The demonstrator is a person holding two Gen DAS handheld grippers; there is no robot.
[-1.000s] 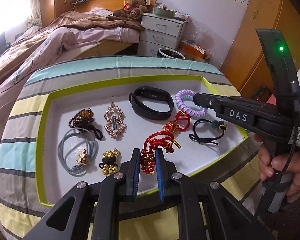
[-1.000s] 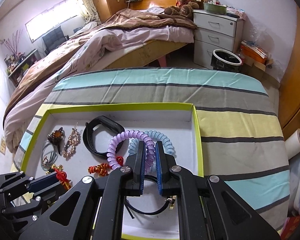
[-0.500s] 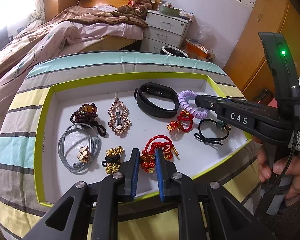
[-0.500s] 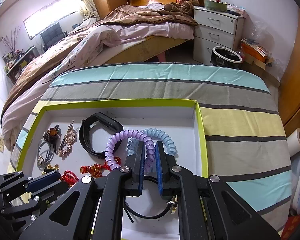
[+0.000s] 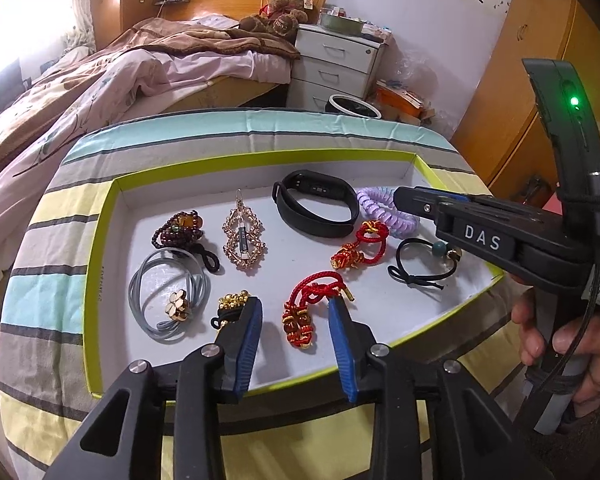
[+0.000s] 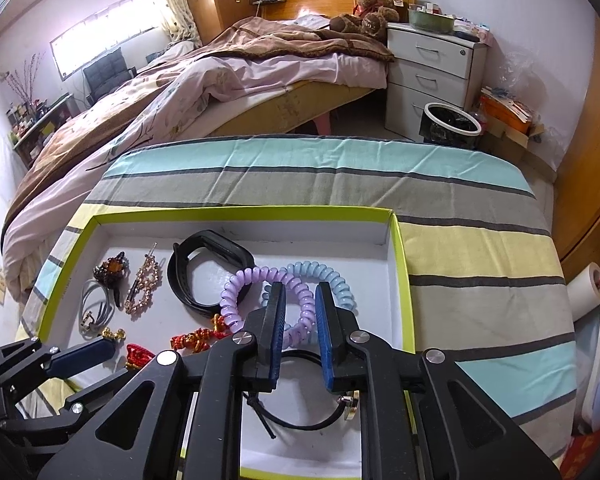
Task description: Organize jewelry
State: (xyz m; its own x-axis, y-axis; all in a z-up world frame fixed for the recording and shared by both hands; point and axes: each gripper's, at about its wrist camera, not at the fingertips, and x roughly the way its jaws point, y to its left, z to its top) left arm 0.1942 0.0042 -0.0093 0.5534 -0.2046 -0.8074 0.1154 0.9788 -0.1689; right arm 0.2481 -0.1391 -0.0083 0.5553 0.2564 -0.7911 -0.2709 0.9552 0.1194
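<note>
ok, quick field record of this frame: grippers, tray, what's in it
left gripper: open, astride the red knot charm
right gripper: open, over the purple coil tie
tray: green rim, white floor, on striped cloth
tray contents: black band, blue coil tie, gold clip, grey cord, black hair tie

Left gripper [image 5: 296, 320] fingers spread; right gripper [image 6: 300, 312] fingers parted.
</note>
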